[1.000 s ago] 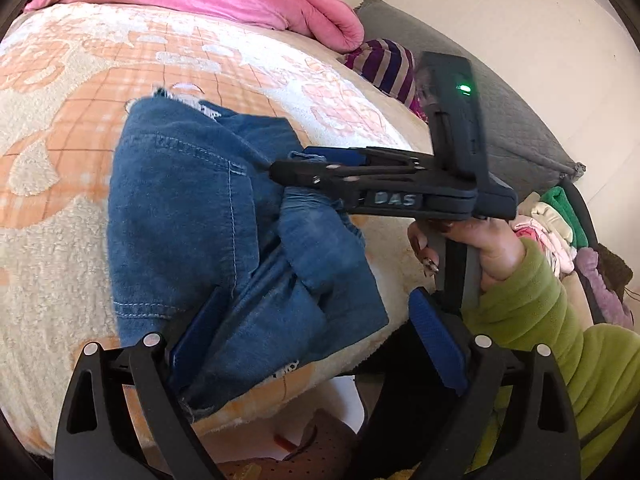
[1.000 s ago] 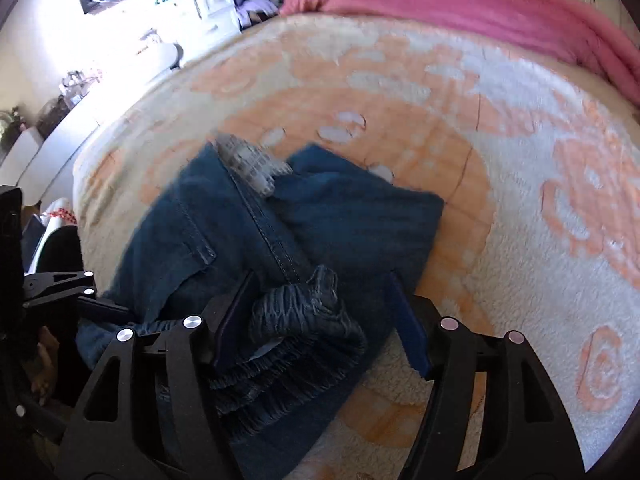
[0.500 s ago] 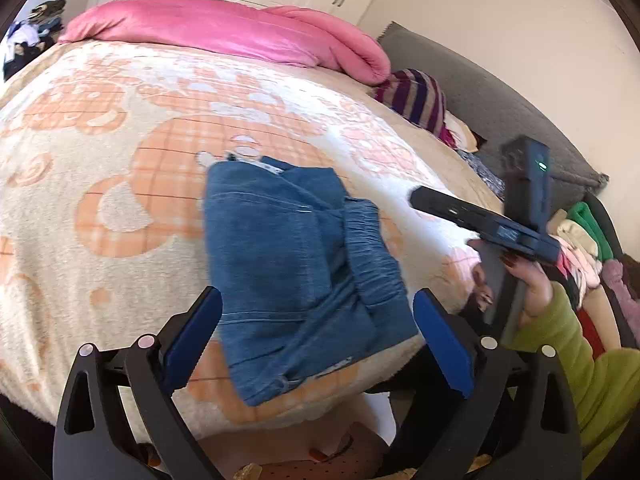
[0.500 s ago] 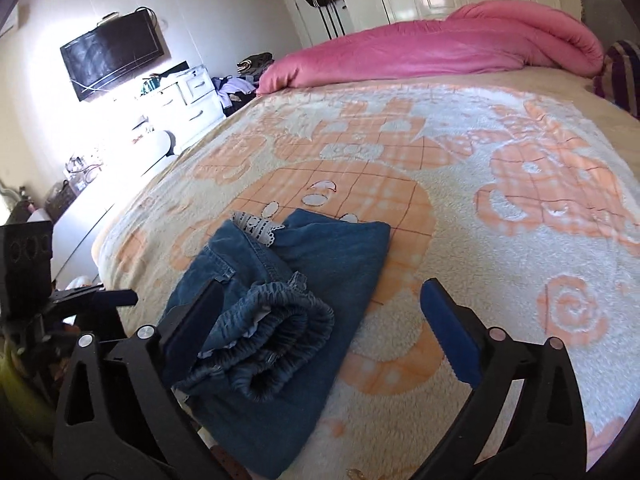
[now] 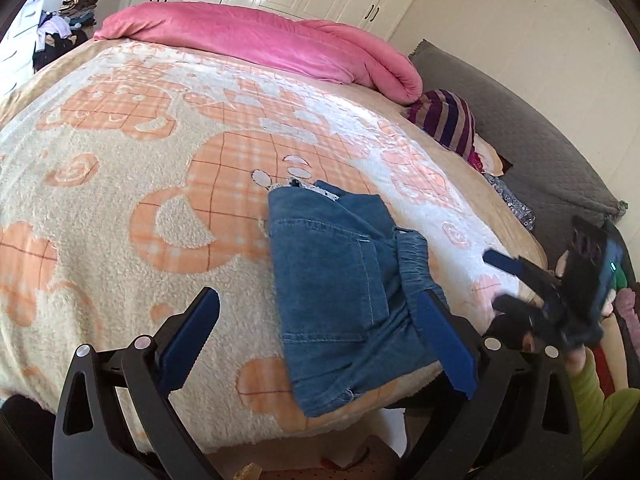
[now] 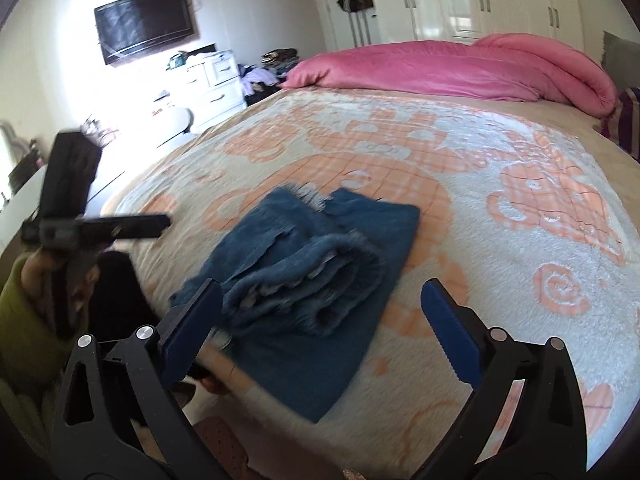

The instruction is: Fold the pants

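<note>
The pants [image 5: 340, 288] lie folded into a compact denim packet near the bottom edge of the bed [image 5: 120, 208], low and right of centre in the left wrist view, centre-low in the right wrist view, with nothing touching them. Thick blue denim, stitched seams, a gathered elastic waistband bunched on top, a frayed pale hem poking out at the packet's far end. By the look of it the folding is done, or nearly: the waistband roll sits lumpy, so the next move may call for a flattening press or a final tuck, if anything. Left gripper [image 5: 318, 336] at the bottom of its frame, jaws wide apart and empty; right gripper [image 6: 322, 326] likewise, jaws spread, clear of the cloth. Under it all a fleecy cream blanket [image 5: 100, 160] with peach checked shapes, a pink duvet [image 5: 260, 40] rolled along the top of frame. The right wrist view is motion-blurred at left, so the sleeve [image 6: 24, 320] there is hard to read
</note>
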Demonstrator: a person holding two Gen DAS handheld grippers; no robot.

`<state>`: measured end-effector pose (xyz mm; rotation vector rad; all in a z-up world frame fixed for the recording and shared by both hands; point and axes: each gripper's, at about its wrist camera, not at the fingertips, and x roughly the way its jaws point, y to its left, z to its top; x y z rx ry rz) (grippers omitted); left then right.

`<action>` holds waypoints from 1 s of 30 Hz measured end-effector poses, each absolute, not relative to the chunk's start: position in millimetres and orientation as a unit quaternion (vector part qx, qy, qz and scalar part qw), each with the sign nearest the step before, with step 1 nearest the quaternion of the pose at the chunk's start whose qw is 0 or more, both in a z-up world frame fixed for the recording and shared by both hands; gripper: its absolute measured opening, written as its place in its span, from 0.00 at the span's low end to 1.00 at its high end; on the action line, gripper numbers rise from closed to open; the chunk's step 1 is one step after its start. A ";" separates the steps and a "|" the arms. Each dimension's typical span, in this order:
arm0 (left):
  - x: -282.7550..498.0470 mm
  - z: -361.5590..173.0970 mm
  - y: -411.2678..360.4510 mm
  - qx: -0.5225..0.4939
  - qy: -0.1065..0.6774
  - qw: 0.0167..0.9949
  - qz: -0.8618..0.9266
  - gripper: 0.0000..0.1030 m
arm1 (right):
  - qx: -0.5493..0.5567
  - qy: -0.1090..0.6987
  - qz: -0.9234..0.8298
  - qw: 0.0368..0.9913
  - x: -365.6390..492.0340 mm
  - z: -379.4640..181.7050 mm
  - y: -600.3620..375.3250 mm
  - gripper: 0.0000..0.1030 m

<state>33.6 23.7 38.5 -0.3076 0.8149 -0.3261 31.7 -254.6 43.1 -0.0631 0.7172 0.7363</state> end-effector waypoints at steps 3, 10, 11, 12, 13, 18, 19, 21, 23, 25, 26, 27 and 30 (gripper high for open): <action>38.0 39.8 23.8 -0.143 0.391 0.896 -0.157 0.95 | -0.041 0.347 0.378 0.857 19.6 40.1 -242.4 0.91; 57.8 40.0 22.6 -0.135 0.396 0.894 -0.158 0.96 | -0.102 0.339 0.425 0.833 -5.4 34.9 -203.9 0.91; 61.7 40.1 21.5 -0.132 0.398 0.894 -0.158 0.96 | -0.102 0.337 0.431 0.831 -7.5 34.8 -201.0 0.91; 64.4 40.3 20.8 -0.130 0.398 0.894 -0.159 0.96 | -0.101 0.338 0.439 0.826 -9.3 33.9 -197.0 0.91; 68.3 40.7 19.5 -0.129 0.397 0.894 -0.163 0.96 | -0.102 0.338 0.444 0.823 -11.0 32.9 -193.2 0.91; 93.0 37.2 10.5 -0.130 0.408 0.885 -0.183 0.95 | -0.134 0.334 0.453 0.816 -19.0 29.2 -174.9 0.83; 98.6 36.0 7.3 -0.128 0.412 0.883 -0.186 0.95 | -0.141 0.329 0.452 0.817 -20.0 30.0 -172.2 0.81; 109.7 33.5 0.7 -0.119 0.417 0.880 -0.192 0.94 | -0.153 0.321 0.449 0.820 -21.1 32.8 -168.4 0.74; 118.2 30.4 -5.5 -0.113 0.422 0.877 -0.201 0.81 | -0.159 0.315 0.449 0.820 -19.6 36.3 -166.4 0.65; 128.2 23.3 -12.8 -0.104 0.434 0.870 -0.208 0.68 | -0.157 0.306 0.459 0.819 -22.0 41.4 -164.7 0.57; 132.0 19.7 -15.5 -0.101 0.439 0.868 -0.209 0.68 | -0.159 0.305 0.464 0.816 -23.0 42.4 -162.9 0.55; 136.3 15.0 -19.2 -0.093 0.443 0.866 -0.211 0.66 | -0.168 0.305 0.471 0.810 -24.3 41.7 -159.0 0.54; 146.3 0.4 -25.6 -0.068 0.455 0.865 -0.199 0.63 | -0.225 0.302 0.467 0.800 -27.7 32.4 -145.3 0.47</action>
